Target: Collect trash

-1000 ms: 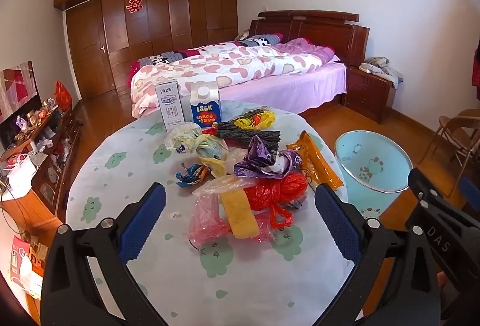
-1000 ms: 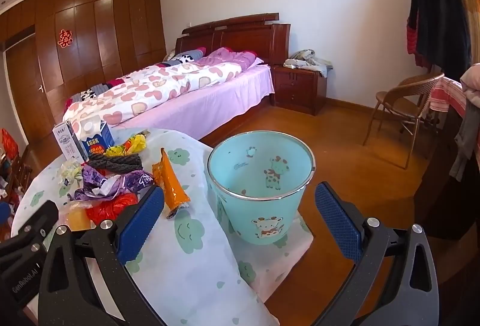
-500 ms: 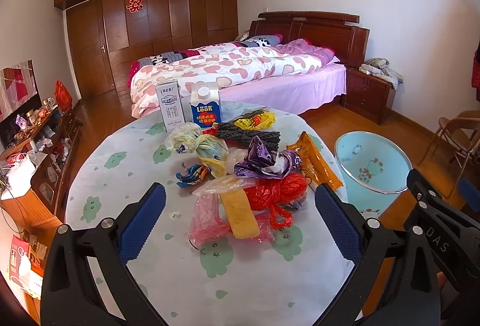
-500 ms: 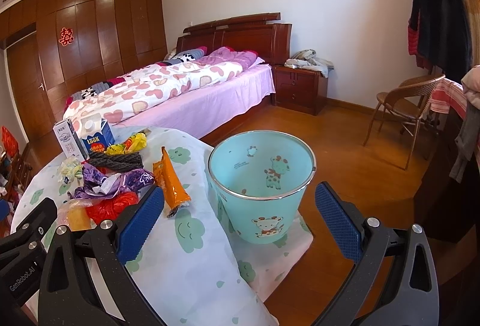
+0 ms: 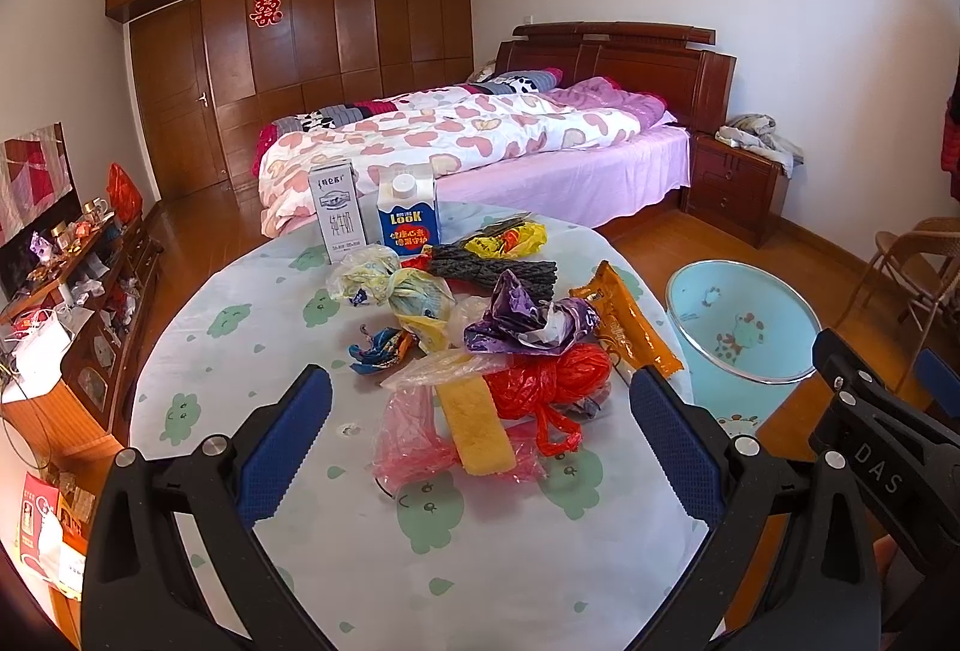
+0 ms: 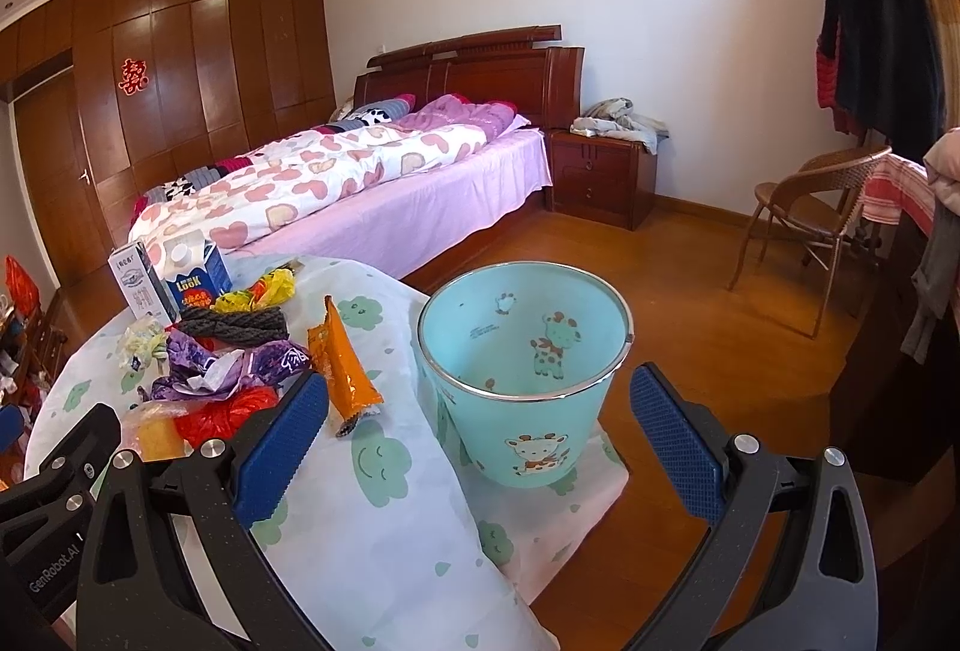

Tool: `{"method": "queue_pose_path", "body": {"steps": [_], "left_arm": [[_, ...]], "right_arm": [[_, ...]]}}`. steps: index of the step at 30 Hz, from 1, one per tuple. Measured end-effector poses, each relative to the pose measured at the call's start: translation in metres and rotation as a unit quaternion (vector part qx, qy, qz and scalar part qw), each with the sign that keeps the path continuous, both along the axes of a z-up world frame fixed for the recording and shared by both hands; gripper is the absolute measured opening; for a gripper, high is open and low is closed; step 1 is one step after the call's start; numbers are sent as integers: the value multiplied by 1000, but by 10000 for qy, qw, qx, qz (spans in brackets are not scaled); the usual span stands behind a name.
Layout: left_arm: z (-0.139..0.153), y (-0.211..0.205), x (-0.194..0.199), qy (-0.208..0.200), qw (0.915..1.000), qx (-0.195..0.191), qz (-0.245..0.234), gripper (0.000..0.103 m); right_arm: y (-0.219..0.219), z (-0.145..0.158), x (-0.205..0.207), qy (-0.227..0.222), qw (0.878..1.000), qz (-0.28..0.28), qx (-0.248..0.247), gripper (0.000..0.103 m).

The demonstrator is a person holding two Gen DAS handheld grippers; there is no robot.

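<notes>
A heap of trash lies on the round table (image 5: pixel 252 339): a red plastic bag (image 5: pixel 552 381), a yellow bar in a pink bag (image 5: pixel 474 426), a purple wrapper (image 5: pixel 528 318), an orange wrapper (image 5: pixel 627 324), black rope (image 5: pixel 492 267) and a yellow bag (image 5: pixel 510 240). A light-blue bin (image 6: pixel 522 369) stands on the floor right of the table; it also shows in the left wrist view (image 5: pixel 741 330). My left gripper (image 5: pixel 480 441) is open above the near side of the heap. My right gripper (image 6: pixel 480 441) is open and empty above the table edge, near the bin.
Two cartons, white (image 5: pixel 337 213) and blue (image 5: pixel 408 219), stand at the table's far edge. A bed (image 5: pixel 480 141) is behind, a nightstand (image 6: pixel 603 177) and a chair (image 6: pixel 810 213) to the right, a cluttered low cabinet (image 5: pixel 78 303) to the left.
The right wrist view has shifted slightly, about as far as a small camera move. The trash and the bin stay in place.
</notes>
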State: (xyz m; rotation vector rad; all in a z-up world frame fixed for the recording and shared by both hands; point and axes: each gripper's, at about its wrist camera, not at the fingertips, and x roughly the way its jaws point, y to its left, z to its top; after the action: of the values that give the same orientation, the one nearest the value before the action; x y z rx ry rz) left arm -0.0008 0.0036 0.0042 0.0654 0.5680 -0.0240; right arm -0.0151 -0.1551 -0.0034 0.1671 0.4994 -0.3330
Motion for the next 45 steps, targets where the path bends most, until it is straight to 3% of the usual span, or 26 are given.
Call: {"method": "queue_pose_path", "body": {"steps": [45], "left_arm": [[-2,-3,-2,2,10000,23,-18,97]], "right_arm": [[-4,0,2,74,9999,-6,120,99]]}}
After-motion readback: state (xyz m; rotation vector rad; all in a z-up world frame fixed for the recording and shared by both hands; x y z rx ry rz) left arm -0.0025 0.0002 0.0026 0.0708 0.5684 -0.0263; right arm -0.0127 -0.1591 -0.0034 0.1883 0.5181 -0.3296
